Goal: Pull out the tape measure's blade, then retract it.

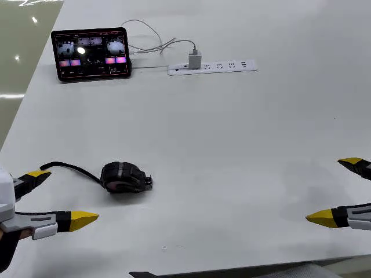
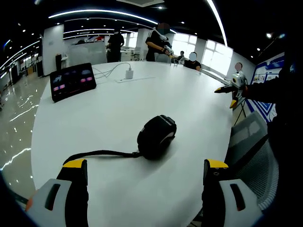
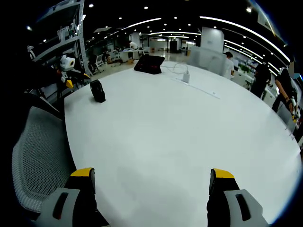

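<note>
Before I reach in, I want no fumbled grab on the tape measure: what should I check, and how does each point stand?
1. Left gripper open: ok, jaws wide apart.
2. Right gripper open: ok, jaws wide apart.
3. Tape measure in front of the left gripper: ok, it lies just ahead of the jaws.
4. Tape measure wound in: ok, nothing drawn out of it.
5. Strap away from the jaws: not ok, it trails up to one left jaw.
6. Table bare between right gripper and tape measure: ok.

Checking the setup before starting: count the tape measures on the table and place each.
1. The tape measure lies on the table, front left, beside the left gripper; none seems hidden.
</note>
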